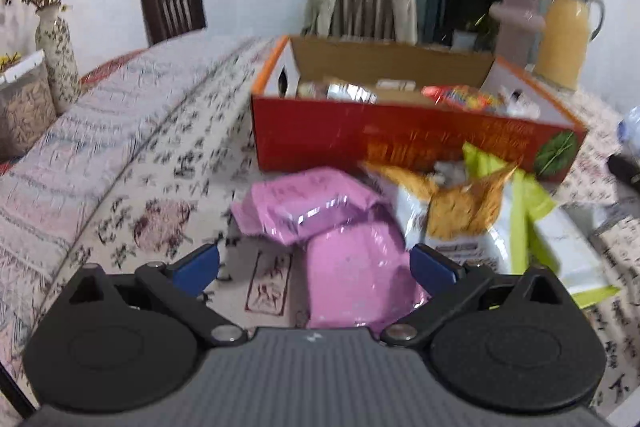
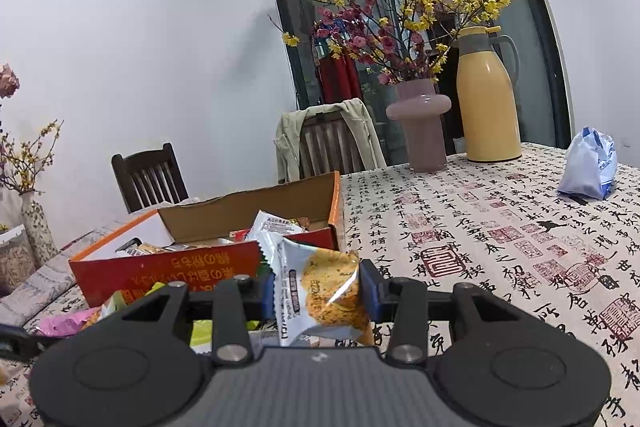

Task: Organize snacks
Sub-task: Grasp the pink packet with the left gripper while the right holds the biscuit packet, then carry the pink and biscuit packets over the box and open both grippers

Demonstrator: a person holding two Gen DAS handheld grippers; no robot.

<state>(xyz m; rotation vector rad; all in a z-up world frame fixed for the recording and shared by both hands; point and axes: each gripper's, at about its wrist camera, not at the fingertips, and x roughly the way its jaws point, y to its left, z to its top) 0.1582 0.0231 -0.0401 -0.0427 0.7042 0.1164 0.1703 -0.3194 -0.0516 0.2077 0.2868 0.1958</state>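
Shut tight on a small snack packet [image 2: 320,291] in the right gripper [image 2: 318,289], with both blue pads pressing its sides, up off the table [image 2: 480,247] and just beside a corner of the red box [image 2: 168,275]. Probably very light and puffy, with a thin, shiny, slippery wrapper and crumbly crackers inside. Best held softly across the middle, like now, or by the flat sealed end, and never squeezed hard. Wide apart and holding nothing on the left gripper [image 1: 316,267], hanging over two pink packets [image 1: 332,227] by the near long side of the box. Soft and floppy too, by the look of them, and easy to pinch at an edge. Right next to the pink ones, a white and green bag [image 1: 460,219] with an orange picture, touching them. More snacks already in the box. Under it all, a cloth with black writing and red stamps, a bit bumpy but flat enough. Toward the far edge of the table, a pink vase [image 2: 420,123] of flowers, a yellow jug [image 2: 486,99] and a blue and white bag [image 2: 588,163]. Past the table, two dark chairs [image 2: 148,179], one under a pale jacket [image 2: 320,139], and a white wall.
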